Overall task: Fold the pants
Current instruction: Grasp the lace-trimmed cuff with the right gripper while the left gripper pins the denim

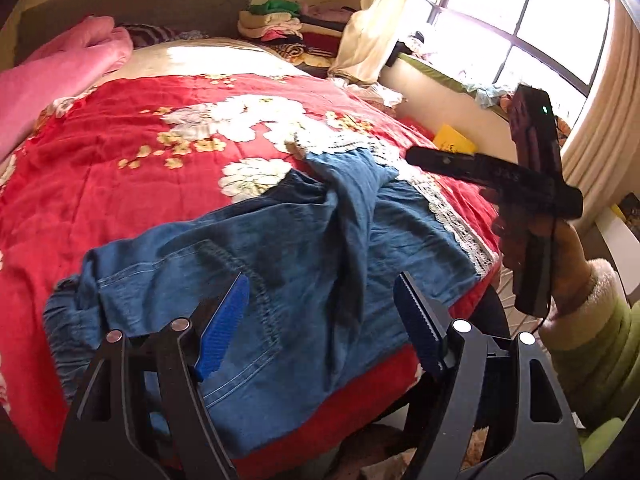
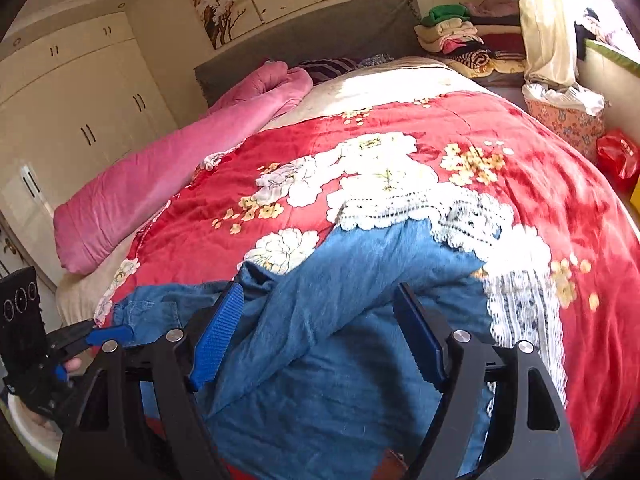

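Blue denim pants [image 1: 288,264] with white lace hems [image 1: 452,216] lie rumpled on the red floral quilt [image 1: 132,128] near the bed's front edge. One leg is draped over the other. My left gripper [image 1: 324,300] is open and empty, held above the waist and back pocket. The right gripper shows in the left wrist view [image 1: 536,184], raised above the bed's right side. In the right wrist view my right gripper [image 2: 320,312] is open and empty above the pants [image 2: 352,320], near the lace hems [image 2: 472,216]. The left gripper shows at that view's left edge [image 2: 100,334].
A pink rolled blanket [image 2: 168,172] lies along the bed's left side. Stacked folded clothes [image 2: 468,36] sit by the headboard. A window and curtain [image 1: 520,20] are at the right, a wardrobe [image 2: 72,100] at the left. A yellow item [image 1: 454,142] lies beside the bed.
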The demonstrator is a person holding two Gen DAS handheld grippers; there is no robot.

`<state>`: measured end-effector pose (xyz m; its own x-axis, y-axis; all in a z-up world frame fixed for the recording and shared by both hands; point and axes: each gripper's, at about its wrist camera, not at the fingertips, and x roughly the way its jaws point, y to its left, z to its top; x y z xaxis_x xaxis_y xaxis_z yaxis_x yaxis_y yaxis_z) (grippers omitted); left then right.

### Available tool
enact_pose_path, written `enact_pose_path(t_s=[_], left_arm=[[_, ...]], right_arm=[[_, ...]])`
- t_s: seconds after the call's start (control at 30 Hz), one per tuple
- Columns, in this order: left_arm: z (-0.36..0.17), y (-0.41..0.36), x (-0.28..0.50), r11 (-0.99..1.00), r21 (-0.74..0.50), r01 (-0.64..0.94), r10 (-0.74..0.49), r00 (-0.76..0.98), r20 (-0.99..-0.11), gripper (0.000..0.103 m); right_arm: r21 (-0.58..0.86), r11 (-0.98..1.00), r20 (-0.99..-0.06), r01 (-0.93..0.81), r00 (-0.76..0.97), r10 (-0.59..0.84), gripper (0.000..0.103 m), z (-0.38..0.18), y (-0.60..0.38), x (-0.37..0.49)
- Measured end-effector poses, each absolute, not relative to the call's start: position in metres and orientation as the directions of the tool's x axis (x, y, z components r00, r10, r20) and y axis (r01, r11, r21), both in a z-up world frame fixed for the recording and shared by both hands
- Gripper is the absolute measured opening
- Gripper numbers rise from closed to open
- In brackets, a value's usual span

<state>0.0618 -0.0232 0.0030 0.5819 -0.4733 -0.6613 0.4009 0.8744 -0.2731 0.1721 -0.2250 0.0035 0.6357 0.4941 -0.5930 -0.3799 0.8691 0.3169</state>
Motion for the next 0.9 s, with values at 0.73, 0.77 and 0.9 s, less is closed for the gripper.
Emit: enact_pose_path(t_s=[0.73,0.77,0.9], left_arm=[[-0.068,-0.083,0.114,0.795,-0.372,0.480,-0.582,0.431,-0.689,0.010],[-0.068,-0.082,0.114,0.792,-0.371,0.484,-0.586,0.433,-0.685,0.010],[-0.068,-0.078,0.111,0.776,-0.385,0.499,-0.607,0.429,-0.669,0.010]], right_arm=[[0.071,0.945,-0.863,-0.320,0.455,0.220,0.073,-0.043,-0.137,0.327],[0.054,0.951,-0.873,-0.305,0.447,0.193,0.069,-0.047,-0.135,0.333],[-0.026,0.967,-0.908,-0.252,0.410,0.082,0.058,-0.069,-0.127,0.354]])
